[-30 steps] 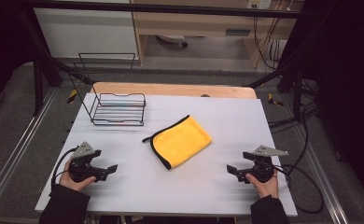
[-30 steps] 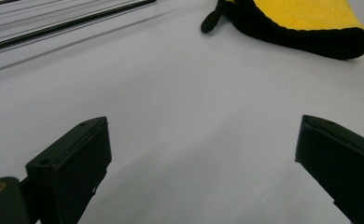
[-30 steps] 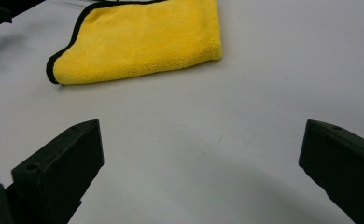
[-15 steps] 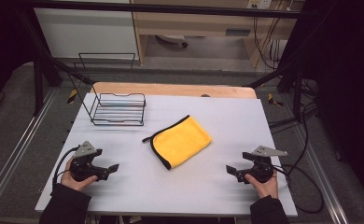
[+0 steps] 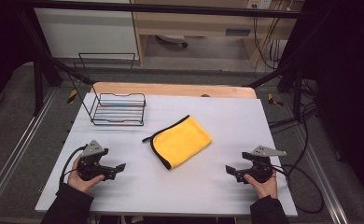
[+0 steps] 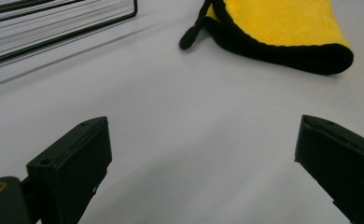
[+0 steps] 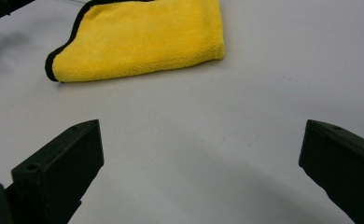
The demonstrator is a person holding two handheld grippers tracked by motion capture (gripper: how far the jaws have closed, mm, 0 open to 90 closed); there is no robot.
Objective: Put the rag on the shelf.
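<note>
A folded yellow cloth (image 5: 181, 141) with black trim lies flat near the middle of the white table (image 5: 180, 186). It appears at the top of the left gripper view (image 6: 283, 25) and of the right gripper view (image 7: 143, 35). My left gripper (image 5: 118, 168) rests low at the front left, open, its jaws wide apart over bare table (image 6: 203, 154). At the front right my right gripper (image 5: 228, 170) is also open and holds nothing (image 7: 203, 163). Both point toward the cloth, well short of it.
A black wire basket (image 5: 118, 109) stands at the back left of the table, its edge visible in the left gripper view (image 6: 54, 28). A wooden board (image 5: 171, 88) runs along the table's far edge. Cables (image 5: 306, 186) hang off the right side.
Both grippers have stayed nearly in place; the left one shifted very slightly. The cloth has not moved.
</note>
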